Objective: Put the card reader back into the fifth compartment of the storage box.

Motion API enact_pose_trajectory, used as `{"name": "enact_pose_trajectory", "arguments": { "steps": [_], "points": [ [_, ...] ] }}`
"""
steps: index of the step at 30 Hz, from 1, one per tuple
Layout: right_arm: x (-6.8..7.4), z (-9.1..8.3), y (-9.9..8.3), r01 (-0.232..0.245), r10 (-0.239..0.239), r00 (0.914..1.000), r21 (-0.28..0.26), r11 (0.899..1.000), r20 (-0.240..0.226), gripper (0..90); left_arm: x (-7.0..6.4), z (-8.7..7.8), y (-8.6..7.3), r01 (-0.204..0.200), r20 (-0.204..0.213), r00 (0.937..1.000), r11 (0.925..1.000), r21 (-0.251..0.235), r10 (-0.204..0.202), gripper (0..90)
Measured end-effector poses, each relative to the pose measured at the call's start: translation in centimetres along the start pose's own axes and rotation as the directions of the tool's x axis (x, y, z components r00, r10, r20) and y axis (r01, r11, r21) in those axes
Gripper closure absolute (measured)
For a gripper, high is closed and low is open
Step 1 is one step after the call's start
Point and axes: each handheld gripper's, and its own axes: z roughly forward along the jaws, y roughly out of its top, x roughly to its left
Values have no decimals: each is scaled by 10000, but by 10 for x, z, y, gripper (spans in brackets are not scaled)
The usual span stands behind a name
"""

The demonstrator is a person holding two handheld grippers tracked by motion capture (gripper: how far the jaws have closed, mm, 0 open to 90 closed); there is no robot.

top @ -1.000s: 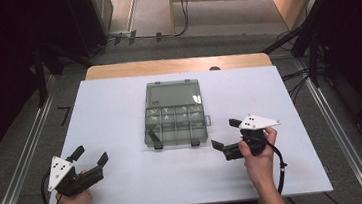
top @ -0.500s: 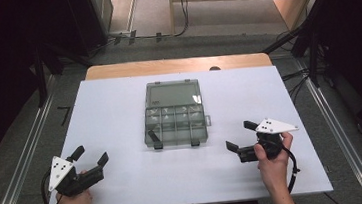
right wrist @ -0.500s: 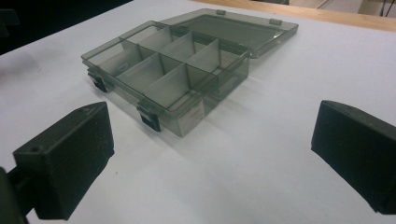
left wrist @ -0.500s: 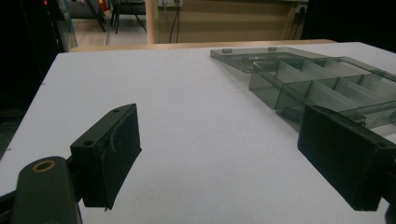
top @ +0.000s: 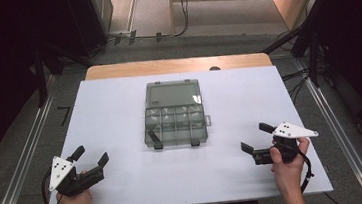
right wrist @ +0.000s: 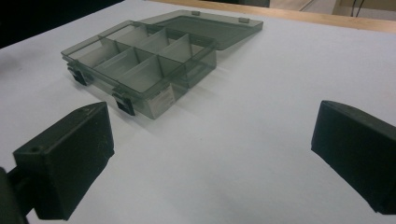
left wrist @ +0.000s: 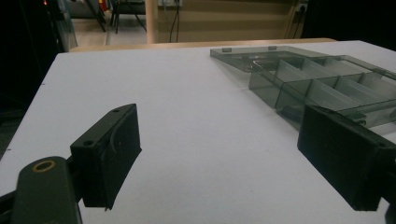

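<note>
A smoky clear plastic compartment box (top: 175, 124) lies open in the middle of the white table (top: 119, 108), its lid (top: 173, 93) folded flat behind it. Several empty compartments show in the left gripper view (left wrist: 317, 84) and the right gripper view (right wrist: 140, 60). Two dark latches hang off its near edge. My left gripper (top: 90, 158) rests open at the near left of the table, well short of the box. At the near right, my right gripper (top: 257, 138) is open too, with nothing between its jaws.
A wooden table edge (top: 175, 65) runs behind the white top. Metal rails (top: 22, 147) flank the table on both sides over a grey floor. Cables (top: 295, 83) lie on the floor at the far right.
My right gripper has drawn back from the box toward the near right edge of the table. The left gripper has barely moved.
</note>
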Motion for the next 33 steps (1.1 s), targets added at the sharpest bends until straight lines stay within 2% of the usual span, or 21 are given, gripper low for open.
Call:
{"name": "enact_pose_trajectory", "arguments": {
  "steps": [8,21,33],
  "points": [
    [-12,-13,-9,-110,112,9997,-99,9999,230,0,0,0,0,-29,-14,10000,10000,24,29,136],
    [-29,-30,-28,-588,601,9969,-275,9979,506,0,-1,0,0,-81,-21,10000,10000,28,81,136],
    [-43,-43,-38,-835,867,9932,-436,9956,774,0,-2,1,0,-181,-45,9998,9998,71,182,136]
  ]
}}
